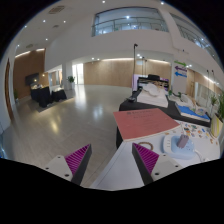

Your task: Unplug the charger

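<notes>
The gripper (110, 160) is hovering with its magenta-padded fingers (76, 158) spread, holding nothing; a flat pink rectangular mat (143, 123) is lying just beyond them on the white table (120, 168) (wide polished floor (60, 120) opening alongside). Charger and writing: cannot tell

Hand-held gripper (112, 160) raised, magenta pads (77, 157) spread apart

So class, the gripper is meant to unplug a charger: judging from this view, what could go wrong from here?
1. The gripper is open with nothing between its fingers, and no charger is clearly identifiable, so it may close on the wrong item.
2. White objects crowd the table beside the red mat; an approach could knock them.
</notes>
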`<action>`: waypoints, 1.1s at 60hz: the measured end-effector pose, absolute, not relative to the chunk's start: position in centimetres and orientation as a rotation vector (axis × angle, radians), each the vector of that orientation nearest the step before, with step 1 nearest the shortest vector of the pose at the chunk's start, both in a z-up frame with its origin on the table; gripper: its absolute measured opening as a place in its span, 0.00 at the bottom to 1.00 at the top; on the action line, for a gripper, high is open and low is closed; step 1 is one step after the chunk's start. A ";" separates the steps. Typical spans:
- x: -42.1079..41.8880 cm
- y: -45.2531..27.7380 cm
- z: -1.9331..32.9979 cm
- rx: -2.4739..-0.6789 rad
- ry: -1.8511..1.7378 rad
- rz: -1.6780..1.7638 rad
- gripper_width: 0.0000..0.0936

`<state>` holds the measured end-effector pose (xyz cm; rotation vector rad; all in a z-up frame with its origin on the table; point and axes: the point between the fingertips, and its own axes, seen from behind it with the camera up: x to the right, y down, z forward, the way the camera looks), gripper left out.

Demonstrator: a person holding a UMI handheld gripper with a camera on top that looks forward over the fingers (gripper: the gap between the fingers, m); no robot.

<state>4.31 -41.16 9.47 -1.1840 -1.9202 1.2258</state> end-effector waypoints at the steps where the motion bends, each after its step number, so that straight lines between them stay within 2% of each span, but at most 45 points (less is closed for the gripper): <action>1: 4.3 -41.1 9.5 -1.184 -1.918 1.223 0.91; 19: 2.8 -38.4 9.0 -1.224 -1.870 1.169 0.91; 45: -1.6 -23.0 7.6 -1.427 -1.618 0.970 0.92; 66: -4.5 -17.8 6.7 -1.508 -1.478 0.921 0.91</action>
